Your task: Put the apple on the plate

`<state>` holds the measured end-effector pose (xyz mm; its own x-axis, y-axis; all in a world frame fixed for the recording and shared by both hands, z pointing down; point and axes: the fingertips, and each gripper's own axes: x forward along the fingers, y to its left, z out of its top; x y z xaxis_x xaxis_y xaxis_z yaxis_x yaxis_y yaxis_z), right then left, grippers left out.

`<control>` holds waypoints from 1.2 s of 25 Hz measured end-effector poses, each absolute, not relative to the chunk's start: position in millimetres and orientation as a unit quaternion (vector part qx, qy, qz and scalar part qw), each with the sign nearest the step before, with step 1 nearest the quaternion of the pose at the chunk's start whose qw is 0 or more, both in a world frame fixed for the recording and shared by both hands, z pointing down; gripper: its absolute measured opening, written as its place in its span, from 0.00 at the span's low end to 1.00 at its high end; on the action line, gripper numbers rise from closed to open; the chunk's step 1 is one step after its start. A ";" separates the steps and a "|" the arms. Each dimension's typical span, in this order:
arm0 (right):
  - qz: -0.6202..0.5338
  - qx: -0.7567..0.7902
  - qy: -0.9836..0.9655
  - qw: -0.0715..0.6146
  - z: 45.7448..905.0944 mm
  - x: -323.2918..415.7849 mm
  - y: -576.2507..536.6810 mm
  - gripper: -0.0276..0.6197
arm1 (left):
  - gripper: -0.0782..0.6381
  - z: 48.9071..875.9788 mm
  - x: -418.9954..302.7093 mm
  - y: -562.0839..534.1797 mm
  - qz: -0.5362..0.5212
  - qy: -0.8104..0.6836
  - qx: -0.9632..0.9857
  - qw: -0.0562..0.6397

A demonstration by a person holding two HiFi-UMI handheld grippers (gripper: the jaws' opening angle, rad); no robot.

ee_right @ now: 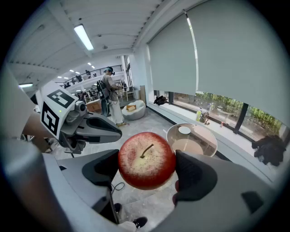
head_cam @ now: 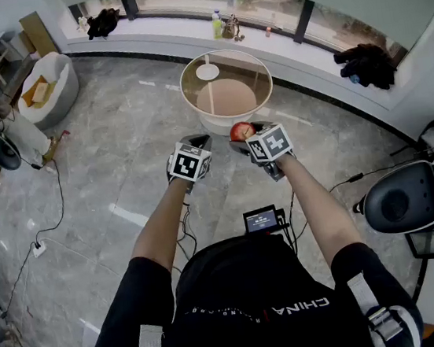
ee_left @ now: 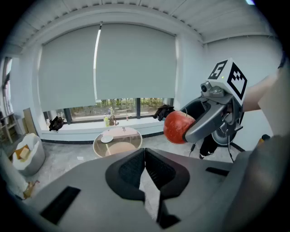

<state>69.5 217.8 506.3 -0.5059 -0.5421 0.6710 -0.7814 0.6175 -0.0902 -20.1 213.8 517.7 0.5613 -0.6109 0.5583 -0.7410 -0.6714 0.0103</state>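
Nearest the head camera, a black shirt (head_cam: 249, 299) bears one line of white print, "CHINA", seen upside down. The smaller lettering beside it is too fine to read. Below the forearms sits one small screen (head_cam: 261, 219), its display illegible.

There are two claws, each carrying one cube of black-and-white square markers. The right claw (ee_right: 147, 170) is clenched on the single red apple (ee_right: 146, 159), stem toward the camera, one pad on each flank. The left claw (ee_left: 145, 170) is clenched with its jaws together and nothing between them.

In the head view the apple (head_cam: 241, 131) is partly hidden behind the right cube. It hangs in the air short of the near edge of the one round glass desk (head_cam: 184, 94). One white plate (head_cam: 207, 71) lies by the desk's far left edge, well apart from the apple.
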 end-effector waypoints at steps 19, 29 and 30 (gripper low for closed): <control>0.219 0.385 -0.849 0.290 514.7 76.4 226.2 0.68 | 0.13 523.1 -7.1 226.1 0.267 -0.356 0.889 0.113; 0.220 0.384 -0.849 0.288 517.6 89.8 224.8 0.68 | 0.13 528.2 -4.2 223.2 0.266 -0.362 0.886 0.117; 0.221 0.383 -0.850 0.288 517.6 90.0 223.9 0.68 | 0.13 527.0 -4.1 222.0 0.263 -0.363 0.886 0.119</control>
<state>90.0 223.9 517.6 -0.5411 -0.5237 0.6580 -0.7776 0.6095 -0.1545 -4.1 222.0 527.0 0.5984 -0.5812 0.5515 -0.7057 -0.7083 0.0193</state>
